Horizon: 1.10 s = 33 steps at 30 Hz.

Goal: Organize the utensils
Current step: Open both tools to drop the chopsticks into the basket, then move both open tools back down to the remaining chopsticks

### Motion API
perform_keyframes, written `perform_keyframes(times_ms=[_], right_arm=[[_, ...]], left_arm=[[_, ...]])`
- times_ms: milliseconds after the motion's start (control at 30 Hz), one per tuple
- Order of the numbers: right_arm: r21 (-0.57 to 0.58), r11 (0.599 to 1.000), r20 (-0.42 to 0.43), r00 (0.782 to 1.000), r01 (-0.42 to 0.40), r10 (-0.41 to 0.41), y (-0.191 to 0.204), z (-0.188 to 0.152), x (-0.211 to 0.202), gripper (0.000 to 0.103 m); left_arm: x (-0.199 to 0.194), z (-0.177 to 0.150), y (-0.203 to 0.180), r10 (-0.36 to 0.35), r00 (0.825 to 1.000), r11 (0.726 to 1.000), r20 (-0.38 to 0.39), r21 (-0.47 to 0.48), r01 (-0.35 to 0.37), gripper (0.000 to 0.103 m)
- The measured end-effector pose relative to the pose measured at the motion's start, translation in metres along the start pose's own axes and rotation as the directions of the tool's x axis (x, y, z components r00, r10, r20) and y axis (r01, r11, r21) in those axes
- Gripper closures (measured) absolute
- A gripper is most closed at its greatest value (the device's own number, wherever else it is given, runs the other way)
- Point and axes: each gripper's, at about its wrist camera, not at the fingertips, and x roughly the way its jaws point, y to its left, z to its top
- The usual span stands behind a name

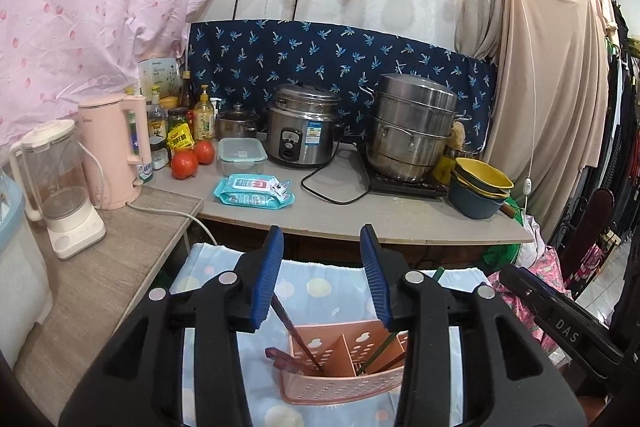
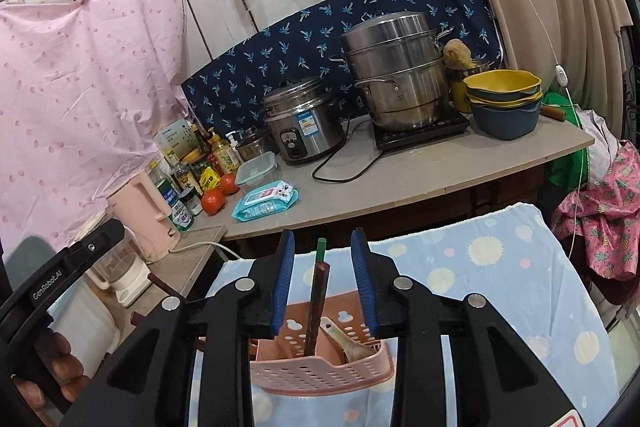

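Observation:
A pink perforated utensil holder (image 1: 344, 371) stands on a light blue patterned cloth (image 1: 320, 291), below both grippers; it also shows in the right wrist view (image 2: 320, 367). It holds dark red chopsticks (image 1: 296, 339), a green chopstick (image 1: 376, 351) and, in the right wrist view, a pale rice spoon (image 2: 348, 341) beside a dark red and green chopstick pair (image 2: 318, 299). My left gripper (image 1: 322, 275) is open and empty above the holder. My right gripper (image 2: 322, 279) is open, its blue pads either side of the chopstick tops without touching.
A grey counter (image 1: 360, 215) behind carries a rice cooker (image 1: 302, 129), a steamer pot (image 1: 412, 129), stacked bowls (image 1: 482, 187), a wipes pack (image 1: 254, 189), tomatoes (image 1: 185, 164) and bottles. A pink kettle (image 1: 116, 147) and blender (image 1: 60, 187) stand left. Clothes hang right.

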Motion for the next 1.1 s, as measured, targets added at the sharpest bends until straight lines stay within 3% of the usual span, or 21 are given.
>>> perform_keyframes(times_ms=[367,767,900,1100], right_arm=[[-0.025,1.000,-0.038,0.999,0.007,-0.008,-0.003,-0.029,-0.027,0.073],[-0.099,0.993,-0.205,0.976,0.059,-0.078,-0.012,-0.120,-0.060,0.073],[-0.126,0.989,-0.264,0.959,0.075,-0.106,-0.017,-0.154,-0.071,0.073],[-0.132,0.989,-0.371,0.922,0.066,-0.111,-0.024,-0.207,-0.088,0.073]], left_arm=[[-0.028,-0.023,0.005,-0.009,1.000,1.000,-0.020,0.007,0.009,0.065],[-0.061,-0.091,0.015,0.006,0.990,1.000,-0.138,0.002,-0.006,0.065],[-0.070,-0.122,0.017,0.006,0.978,1.000,-0.207,0.006,-0.005,0.065],[-0.079,-0.177,0.018,0.011,0.946,1.000,-0.324,0.009,-0.009,0.065]])
